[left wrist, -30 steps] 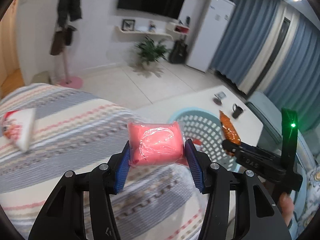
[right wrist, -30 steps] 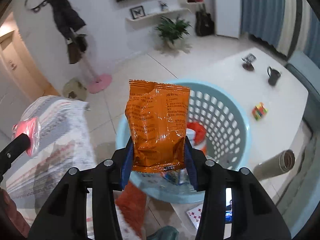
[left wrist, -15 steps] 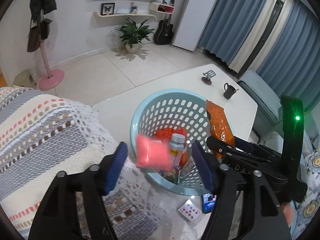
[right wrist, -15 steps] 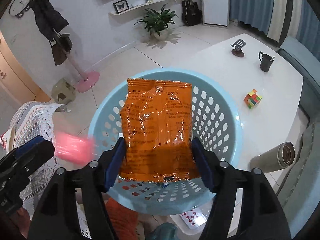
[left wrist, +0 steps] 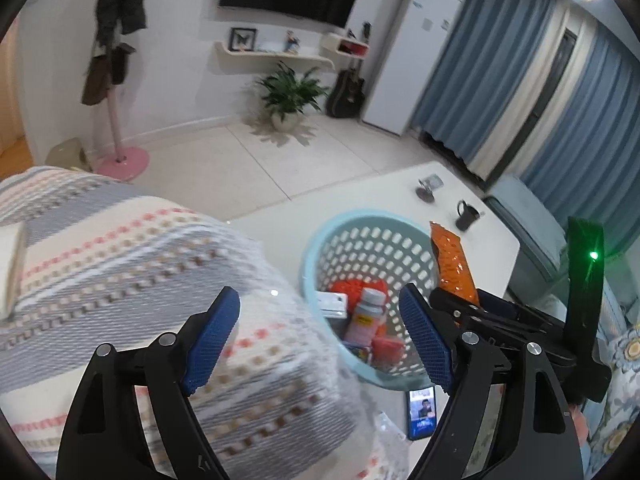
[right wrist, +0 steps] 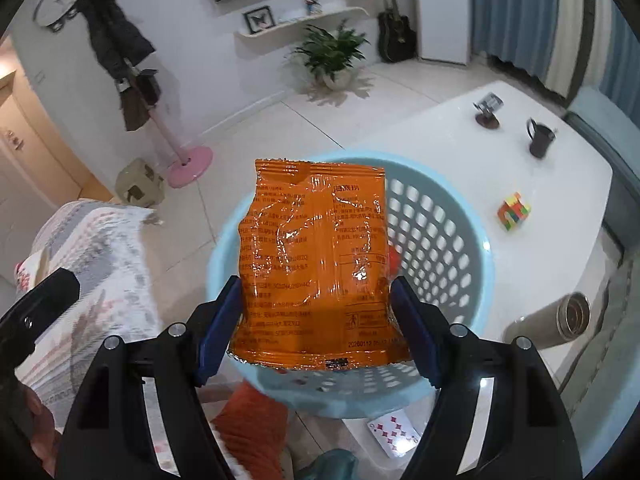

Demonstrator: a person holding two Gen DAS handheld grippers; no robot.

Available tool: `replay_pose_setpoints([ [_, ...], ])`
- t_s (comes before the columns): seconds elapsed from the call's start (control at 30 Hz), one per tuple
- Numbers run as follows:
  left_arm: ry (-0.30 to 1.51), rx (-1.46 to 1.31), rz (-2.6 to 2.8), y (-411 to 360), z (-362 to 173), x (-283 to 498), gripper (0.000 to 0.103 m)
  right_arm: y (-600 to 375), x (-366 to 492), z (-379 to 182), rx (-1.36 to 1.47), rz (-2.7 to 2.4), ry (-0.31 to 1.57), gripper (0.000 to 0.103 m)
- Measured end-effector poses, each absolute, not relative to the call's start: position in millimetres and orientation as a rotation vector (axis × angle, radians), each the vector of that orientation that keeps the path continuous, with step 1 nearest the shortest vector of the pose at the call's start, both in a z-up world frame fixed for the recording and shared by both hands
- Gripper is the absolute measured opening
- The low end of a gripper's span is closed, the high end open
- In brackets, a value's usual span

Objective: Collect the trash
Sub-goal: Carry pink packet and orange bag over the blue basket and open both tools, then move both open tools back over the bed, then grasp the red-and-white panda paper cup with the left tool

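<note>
My left gripper (left wrist: pixel 320 336) is open and empty, over the edge of the striped blanket (left wrist: pixel 120 264) beside the light blue basket (left wrist: pixel 320 240). The pink packet (left wrist: pixel 386 352) lies in the basket with a small bottle (left wrist: pixel 366 316) and other trash. My right gripper (right wrist: pixel 316 320) holds an orange snack bag (right wrist: pixel 316 264) upright above the basket (right wrist: pixel 460 240); its jaws look spread wide, with the bag still between them. The bag (left wrist: pixel 452 260) also shows in the left wrist view.
On the white table (right wrist: pixel 560 184) stand a black mug (right wrist: pixel 538 140), a colour cube (right wrist: pixel 514 212), a phone stand (right wrist: pixel 486 110) and a lying steel flask (right wrist: pixel 552 320). A phone (left wrist: pixel 422 412) and a playing card (right wrist: pixel 394 436) lie by the basket. A white item (left wrist: pixel 10 264) lies on the blanket.
My left gripper opened and dropped the pink packet into the basket, then swung back toward the blanket. My right gripper brought the orange bag over the basket and its jaws widened.
</note>
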State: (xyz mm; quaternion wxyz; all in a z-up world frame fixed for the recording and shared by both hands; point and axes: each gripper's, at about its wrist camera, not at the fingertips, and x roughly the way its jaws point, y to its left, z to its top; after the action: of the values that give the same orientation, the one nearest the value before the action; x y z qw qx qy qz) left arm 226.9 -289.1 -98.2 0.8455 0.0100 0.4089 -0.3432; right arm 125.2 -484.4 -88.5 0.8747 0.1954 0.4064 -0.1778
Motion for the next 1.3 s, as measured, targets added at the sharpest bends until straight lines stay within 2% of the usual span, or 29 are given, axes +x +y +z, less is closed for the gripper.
replay_pose_setpoints([
  [0.27, 0.814, -0.042, -0.647, -230.2, -78.1, 236.7, 0.083, -472.6, 138.1, -79.7, 0.388, -0.439, 0.835, 0.075],
  [0.33, 0.810, -0.043, -0.632, -222.0, -77.4, 237.6, 0.084, -477.6, 141.9, -86.5, 0.377, -0.490, 0.858, 0.091],
  [0.53, 0.803, -0.094, -0.578, -177.4, -75.2, 246.1, 0.086, -481.9, 143.1, -90.6, 0.388, -0.527, 0.860, 0.091],
  [0.83, 0.759, -0.167, -0.441, -106.1, -61.8, 263.9, 0.087, -449.6, 147.5, -66.1, 0.339, -0.455, 0.795, 0.094],
  [1.1, 0.747, -0.154, -0.249, -45.5, -66.7, 297.3, 0.090, -352.3, 165.6, -49.7, 0.281, -0.172, 0.747, 0.095],
  [1.3, 0.805, -0.097, -0.294, -53.5, -78.4, 322.2, 0.091, -288.7, 195.7, -64.3, 0.176, -0.042, 0.765, 0.095],
])
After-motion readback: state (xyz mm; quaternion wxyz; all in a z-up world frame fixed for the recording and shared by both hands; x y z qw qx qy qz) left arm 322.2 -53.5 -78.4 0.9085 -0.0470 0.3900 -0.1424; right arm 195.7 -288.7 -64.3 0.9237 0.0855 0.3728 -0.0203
